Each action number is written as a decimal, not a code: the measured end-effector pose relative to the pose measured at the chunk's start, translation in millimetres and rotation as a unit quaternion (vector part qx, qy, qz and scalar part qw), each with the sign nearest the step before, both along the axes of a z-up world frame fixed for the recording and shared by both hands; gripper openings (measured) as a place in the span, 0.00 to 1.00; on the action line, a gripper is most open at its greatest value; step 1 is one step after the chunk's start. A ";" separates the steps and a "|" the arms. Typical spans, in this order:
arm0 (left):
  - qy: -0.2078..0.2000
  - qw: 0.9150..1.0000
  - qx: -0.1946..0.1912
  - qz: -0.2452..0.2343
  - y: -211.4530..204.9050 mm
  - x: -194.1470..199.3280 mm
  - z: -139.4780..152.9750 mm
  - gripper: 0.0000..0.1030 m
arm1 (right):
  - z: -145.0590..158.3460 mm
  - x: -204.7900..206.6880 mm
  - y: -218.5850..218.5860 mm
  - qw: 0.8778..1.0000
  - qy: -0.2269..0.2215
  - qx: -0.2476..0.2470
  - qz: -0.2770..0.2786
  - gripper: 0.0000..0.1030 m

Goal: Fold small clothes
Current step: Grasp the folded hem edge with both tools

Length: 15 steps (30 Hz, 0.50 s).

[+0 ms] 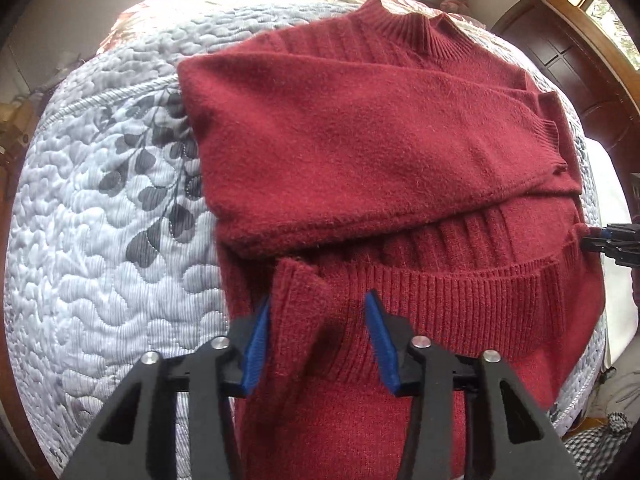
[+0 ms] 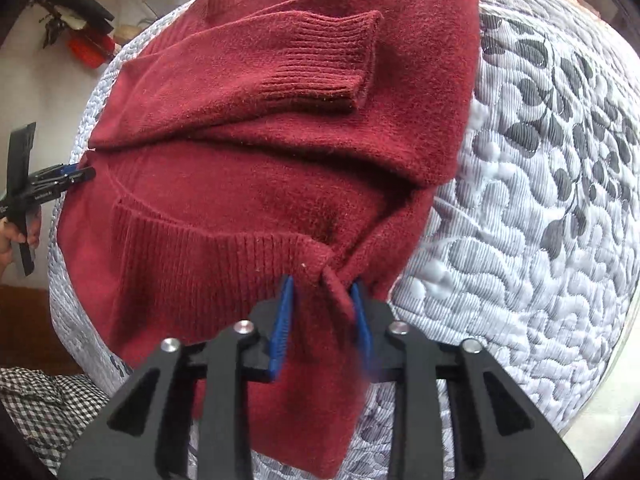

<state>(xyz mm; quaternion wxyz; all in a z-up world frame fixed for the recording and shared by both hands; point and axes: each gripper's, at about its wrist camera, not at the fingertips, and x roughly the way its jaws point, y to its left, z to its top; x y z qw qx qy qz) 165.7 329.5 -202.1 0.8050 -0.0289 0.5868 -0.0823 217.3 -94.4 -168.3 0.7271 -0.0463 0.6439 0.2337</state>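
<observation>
1. Left tool [image 1: 318,332], black with blue pads: set fairly wide, pads [image 1: 256,344] flanking a raised fold at the hem of a dark red knitted sweater [image 1: 360,140]; no clamping visible, only cloth between the pads.
2. Right tool [image 2: 322,312], same black-and-blue make: narrowed around a bunched corner of the ribbed hem, cloth pinched between its pads [image 2: 282,320] and lifted.
3. Sweater: spread flat on a bed, ribbed collar [image 1: 408,28] at the far end, both sleeves folded across the chest, one ribbed cuff [image 2: 320,64] lying on top; lower edge hanging over the near side of the bed.
4. Surface: pale grey-white quilted bedspread [image 1: 100,240], stitched in pebble-like swirls, printed with dark grey leaf sprays [image 1: 160,184]; floral fabric at the head end, too blurred to detail.
5. Room, left wrist view: dark brown wooden panelled furniture [image 1: 560,60] beside a wood-framed window [image 1: 600,4] at the far right; light walls.
6. Room, right wrist view: pale wall, small red object [image 2: 86,50] with dark items beside it at the upper left, unidentifiable.
7. Black-and-white checked cloth [image 2: 44,404] low at the bedside.
8. Person's hand [image 2: 12,236] gripping the left tool's handle at the frame's left edge.
</observation>
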 end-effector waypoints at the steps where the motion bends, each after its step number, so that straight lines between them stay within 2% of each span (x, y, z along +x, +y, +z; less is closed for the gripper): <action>1: 0.000 1.000 -0.008 0.000 1.9 -1.0 1.4 0.31 | 2.2 1.0 -1.2 1.000 0.000 0.003 -0.002 0.16; 2: -0.001 1.000 -0.013 0.003 3.9 -1.9 3.0 0.28 | 5.3 1.4 -4.6 1.000 0.000 0.011 -0.005 0.12; 7: -0.017 0.999 -0.037 -0.010 9.4 -13.1 15.3 0.25 | 20.3 -4.6 -6.9 0.999 -0.016 0.031 0.005 0.12; 10: -0.007 0.999 -0.020 -0.024 4.7 -12.8 10.6 0.25 | 15.5 -3.1 -7.2 0.999 -0.011 0.031 0.009 0.19; 12: 0.003 1.000 -0.012 -0.027 -0.2 -6.6 3.1 0.30 | 6.2 1.9 -1.2 1.000 0.000 0.029 0.005 0.24; 13: 0.009 0.999 -0.017 -0.025 -1.6 -3.1 -0.3 0.39 | 1.8 3.8 -0.2 1.000 0.005 0.026 0.003 0.31; 14: 0.014 0.999 -0.024 -0.024 -1.3 -0.1 -3.1 0.47 | -0.9 4.3 1.4 1.000 0.009 0.025 0.005 0.32; 15: 0.018 0.999 -0.026 -0.022 -1.9 2.2 -5.4 0.47 | -1.5 3.5 2.9 1.000 0.005 0.018 0.010 0.33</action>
